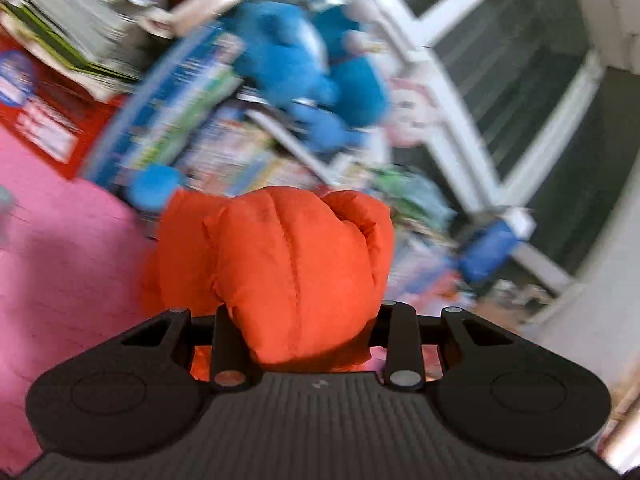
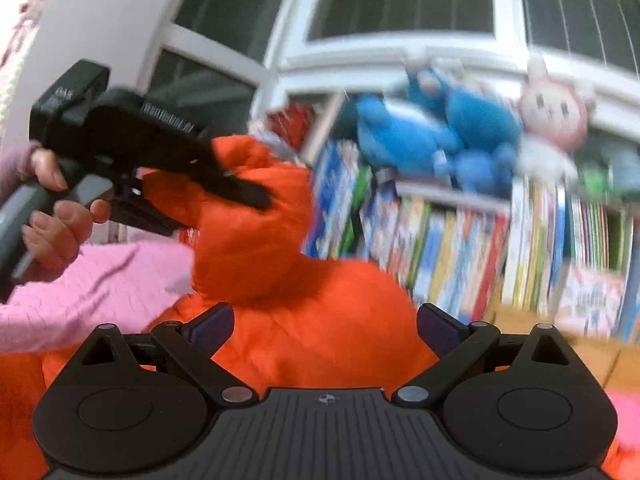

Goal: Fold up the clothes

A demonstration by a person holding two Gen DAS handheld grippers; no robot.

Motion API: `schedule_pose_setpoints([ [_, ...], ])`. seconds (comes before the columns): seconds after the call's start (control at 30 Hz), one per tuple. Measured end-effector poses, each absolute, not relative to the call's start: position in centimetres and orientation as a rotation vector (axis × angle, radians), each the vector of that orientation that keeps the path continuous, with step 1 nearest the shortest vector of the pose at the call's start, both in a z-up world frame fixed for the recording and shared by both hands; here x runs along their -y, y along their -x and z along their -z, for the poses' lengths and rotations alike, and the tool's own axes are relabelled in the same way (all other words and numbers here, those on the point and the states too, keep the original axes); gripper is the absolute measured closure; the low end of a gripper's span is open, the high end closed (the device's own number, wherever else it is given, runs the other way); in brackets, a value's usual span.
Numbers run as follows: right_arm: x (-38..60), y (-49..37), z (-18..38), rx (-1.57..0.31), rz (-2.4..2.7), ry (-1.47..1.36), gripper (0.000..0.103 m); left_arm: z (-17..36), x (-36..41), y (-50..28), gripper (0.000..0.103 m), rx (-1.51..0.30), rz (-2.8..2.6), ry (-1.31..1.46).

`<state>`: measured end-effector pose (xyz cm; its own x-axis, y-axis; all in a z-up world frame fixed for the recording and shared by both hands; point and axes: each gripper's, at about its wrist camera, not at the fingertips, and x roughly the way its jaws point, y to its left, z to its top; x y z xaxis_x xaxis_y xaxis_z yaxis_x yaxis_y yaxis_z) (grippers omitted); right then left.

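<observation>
- One orange puffer jacket (image 2: 304,308) fills the lower middle of both views, its bulk heaped on a pink blanket (image 2: 92,284) with one padded part raised above the heap.
- Behind it, well apart, a row of books (image 2: 520,248) carries a blue plush toy (image 2: 424,136); blur suggests both cameras are moving.
- On the left gripper (image 1: 308,312), the fingers are clamped on that raised part, seen in the right wrist view where a hand (image 2: 56,208) squeezes the handle; puffed fabric bulges out between the jaws.
- Jaws of the right gripper (image 2: 324,320) stand wide apart with jacket fabric between them, gripping nothing.
- Judging the step as lifting the jacket to spread or fold it: the slick, springy filling probably resists creasing, so the free gripper should likely catch a seam or edge opposite the held part rather than a puffy panel.
- Keeping both grips level should stop the fabric sliding.
</observation>
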<state>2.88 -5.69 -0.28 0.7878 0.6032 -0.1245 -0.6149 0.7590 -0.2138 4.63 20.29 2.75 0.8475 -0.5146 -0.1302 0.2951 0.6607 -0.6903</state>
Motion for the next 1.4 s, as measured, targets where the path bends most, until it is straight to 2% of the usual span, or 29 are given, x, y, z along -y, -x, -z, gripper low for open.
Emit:
schedule_pose_setpoints([
  [0.27,1.0,-0.9,1.1,0.087,-0.696,0.291,0.001,-1.9,-18.2,-4.1,0.070,-0.385,0.626,0.784],
  [0.3,0.8,-1.0,1.1,0.087,-0.672,0.280,0.009,-1.8,-18.2,-3.9,0.070,-0.387,0.628,0.779],
  [0.33,0.7,-1.3,1.1,0.074,-0.645,0.270,0.038,-1.7,-18.2,-3.7,0.070,-0.389,0.629,0.774],
  [0.4,0.7,-2.5,1.1,0.006,-0.578,0.253,0.078,-1.4,-18.8,-3.6,0.070,-0.384,0.602,0.776],
  [0.47,1.2,-4.0,1.1,-0.072,-0.548,0.199,0.084,-1.1,-19.4,-3.4,0.070,-0.393,0.562,0.772],
  [0.6,1.6,-5.1,1.3,-0.133,-0.517,0.162,0.088,-0.3,-20.1,-3.4,0.070,-0.417,0.485,0.756],
  [0.93,1.0,-6.1,3.0,-0.222,-0.491,0.171,0.088,0.8,-22.2,-2.4,0.070,-0.441,0.335,0.741],
  [1.4,0.8,-6.5,2.9,-0.251,-0.466,0.172,0.088,-3.4,-26.8,2.1,0.070,-0.238,0.158,0.748],
])
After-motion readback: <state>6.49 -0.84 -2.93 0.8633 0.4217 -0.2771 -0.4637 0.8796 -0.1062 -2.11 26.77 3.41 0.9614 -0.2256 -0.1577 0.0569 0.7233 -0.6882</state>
